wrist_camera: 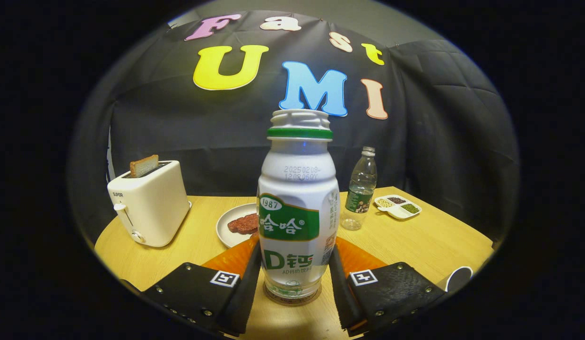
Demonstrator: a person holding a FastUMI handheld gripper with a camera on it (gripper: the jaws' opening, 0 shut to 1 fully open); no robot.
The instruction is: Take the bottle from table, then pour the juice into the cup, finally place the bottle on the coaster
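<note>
Bottle (pixel 298 208) stands upright on the desk (pixel 429 241), directly between the two fingers of the hand-held gripper (pixel 295 274). Long axis vertical, square to the line joining the fingers. Its base sits on a thin round disc, probably the coaster (pixel 292 298), though little of it shows past the bottle's foot.

Gripper state: fingers flank the lower body of the bottle, one on each side. Left finger looks to be touching the wall; right finger appears just beside it, with a sliver of gap or shadow. Cannot tell whether both press, so grip is unconfirmed.

Bottle appearance: white plastic, green band at the neck, green-and-white label, cap off with bare thread showing. Lowest part is clear; liquid level not readable. Looks light and smooth-sided, so a slip is possible if lifted loosely.

Cup: a white rim (pixel 459 278) near right, beside the right finger, may be it; too little in view to be sure.

Other items, far side: toaster (pixel 148 205) with a slice of bread to the left, plate (pixel 228 226) with a brown piece behind the bottle, clear water bottle (pixel 361 189) and divided dish (pixel 399 207) to the right.
</note>
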